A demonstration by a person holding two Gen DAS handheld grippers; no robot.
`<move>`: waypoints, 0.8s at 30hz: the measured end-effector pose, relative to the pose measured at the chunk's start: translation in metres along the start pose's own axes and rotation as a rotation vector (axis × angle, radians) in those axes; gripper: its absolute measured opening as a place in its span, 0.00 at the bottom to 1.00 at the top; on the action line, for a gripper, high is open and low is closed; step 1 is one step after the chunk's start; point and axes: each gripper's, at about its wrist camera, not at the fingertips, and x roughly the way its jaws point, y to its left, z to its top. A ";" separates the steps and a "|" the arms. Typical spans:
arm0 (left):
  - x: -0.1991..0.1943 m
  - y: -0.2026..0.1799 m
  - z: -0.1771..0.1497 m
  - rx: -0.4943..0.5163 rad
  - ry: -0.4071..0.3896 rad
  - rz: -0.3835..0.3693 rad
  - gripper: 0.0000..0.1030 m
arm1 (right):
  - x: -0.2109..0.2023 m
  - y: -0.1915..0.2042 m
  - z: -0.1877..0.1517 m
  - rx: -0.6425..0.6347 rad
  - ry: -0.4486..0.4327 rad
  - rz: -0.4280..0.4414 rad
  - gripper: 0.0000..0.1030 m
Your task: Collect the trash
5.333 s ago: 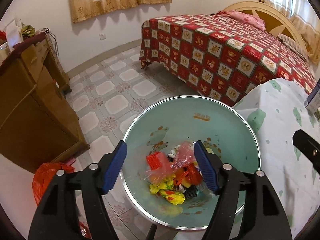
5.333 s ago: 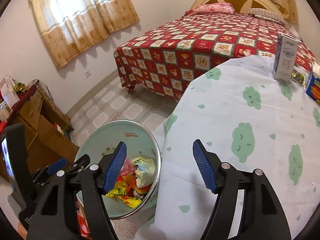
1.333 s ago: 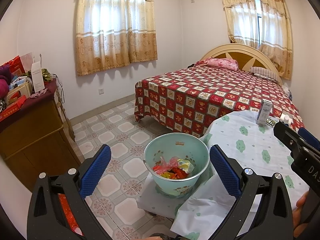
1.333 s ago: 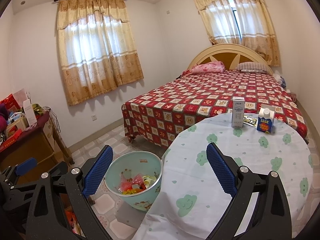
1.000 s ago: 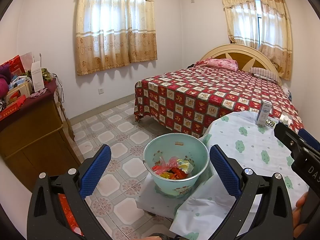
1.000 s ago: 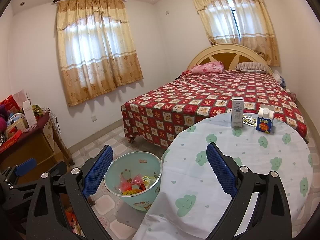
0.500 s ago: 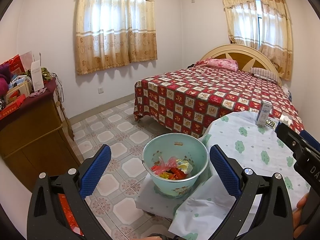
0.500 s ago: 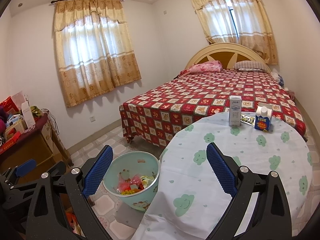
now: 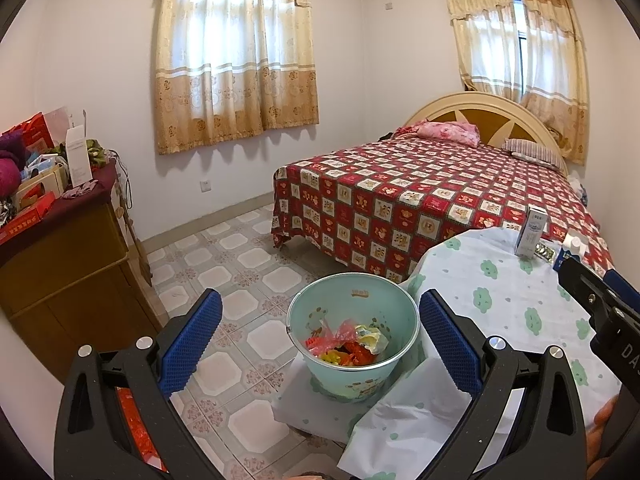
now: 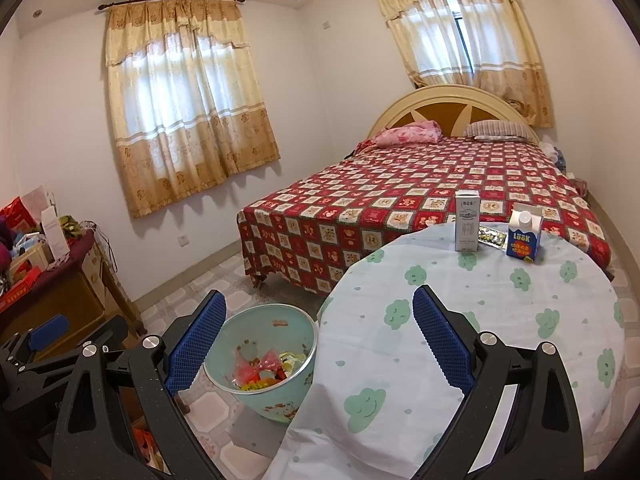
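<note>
A mint-green trash bucket [image 9: 354, 336] [image 10: 272, 364] stands on the floor beside the round table [image 10: 500, 320]. It holds colourful wrappers [image 9: 344, 346]. On the table's far side stand a grey-white carton [image 10: 467, 222], a blue juice carton [image 10: 524, 237] and a small green wrapper [image 10: 493, 236] between them. My left gripper [image 9: 316, 340] is open and empty, held well above the bucket. My right gripper [image 10: 318, 336] is open and empty, over the table's near left edge. The right gripper also shows at the right of the left wrist view [image 9: 600, 304].
A bed with a red checked cover [image 10: 420, 196] stands behind the table. A wooden cabinet [image 9: 60, 264] piled with boxes stands at the left. A red bag [image 9: 134, 420] lies on the tiled floor [image 9: 240, 260] below the left gripper.
Both grippers pulled back and up from the bucket over the last seconds, and both jaws opened wider. In the last second the views barely shift.
</note>
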 end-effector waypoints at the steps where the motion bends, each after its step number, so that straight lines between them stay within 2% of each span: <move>1: 0.000 0.000 0.000 0.000 -0.001 0.001 0.94 | 0.000 0.000 0.000 0.000 0.001 0.000 0.90; 17: 0.008 -0.002 0.002 -0.039 0.023 -0.037 0.93 | -0.002 -0.004 0.002 0.015 -0.003 -0.015 0.90; 24: 0.012 -0.006 0.002 -0.020 0.022 0.000 0.94 | 0.000 -0.005 0.001 0.016 0.003 -0.024 0.90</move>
